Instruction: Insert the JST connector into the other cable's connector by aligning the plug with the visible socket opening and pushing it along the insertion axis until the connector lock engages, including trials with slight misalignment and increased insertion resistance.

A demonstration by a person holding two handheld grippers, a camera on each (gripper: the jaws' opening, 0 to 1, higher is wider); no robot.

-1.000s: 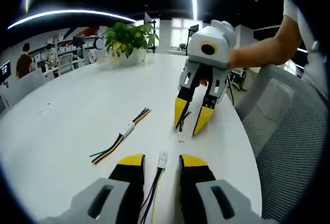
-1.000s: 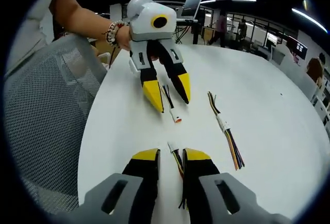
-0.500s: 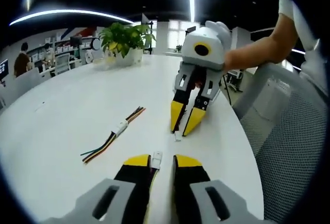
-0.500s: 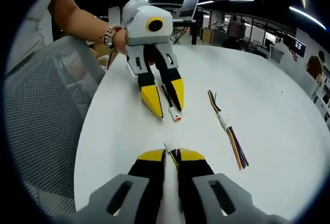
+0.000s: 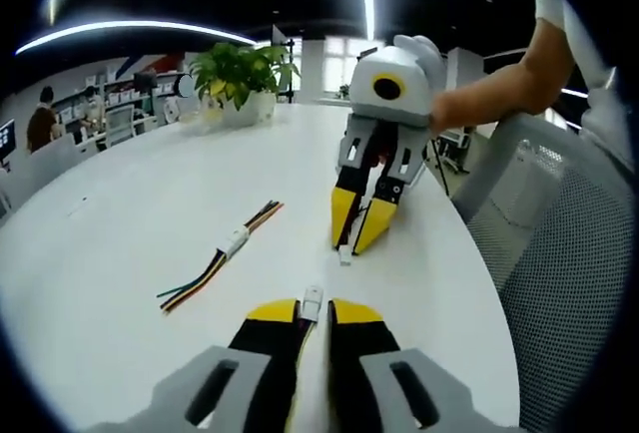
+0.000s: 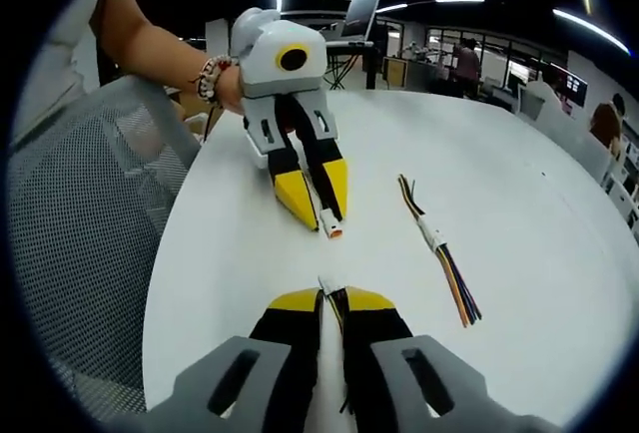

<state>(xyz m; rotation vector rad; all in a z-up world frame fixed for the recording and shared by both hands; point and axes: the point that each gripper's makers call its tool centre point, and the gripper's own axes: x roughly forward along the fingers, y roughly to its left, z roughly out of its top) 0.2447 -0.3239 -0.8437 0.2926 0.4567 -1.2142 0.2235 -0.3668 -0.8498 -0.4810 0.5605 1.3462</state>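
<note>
On the white round table (image 5: 130, 204), my left gripper (image 5: 314, 305) is shut on a multicoloured cable; its white connector (image 5: 313, 299) sticks out past the yellow tips. Facing it, my right gripper (image 5: 356, 243) points down at the table with a small white connector (image 5: 343, 252) at its tips. In the right gripper view, my right gripper (image 6: 332, 295) is shut on its cable, white plug (image 6: 325, 284) just ahead. The left gripper (image 6: 324, 216) opposite holds a white connector with an orange end (image 6: 331, 224). The two connectors are apart.
A mated pair of cables (image 5: 228, 250) (image 6: 439, 248) lies loose on the table. A potted plant (image 5: 243, 79) stands at the far edge. A grey mesh chair (image 5: 569, 253) (image 6: 80, 214) sits against the table's rim. People sit at desks in the background.
Both grippers' jaws have narrowed from open to shut on their cables. The two grippers have drawn slightly closer, tips pointing toward each other.
</note>
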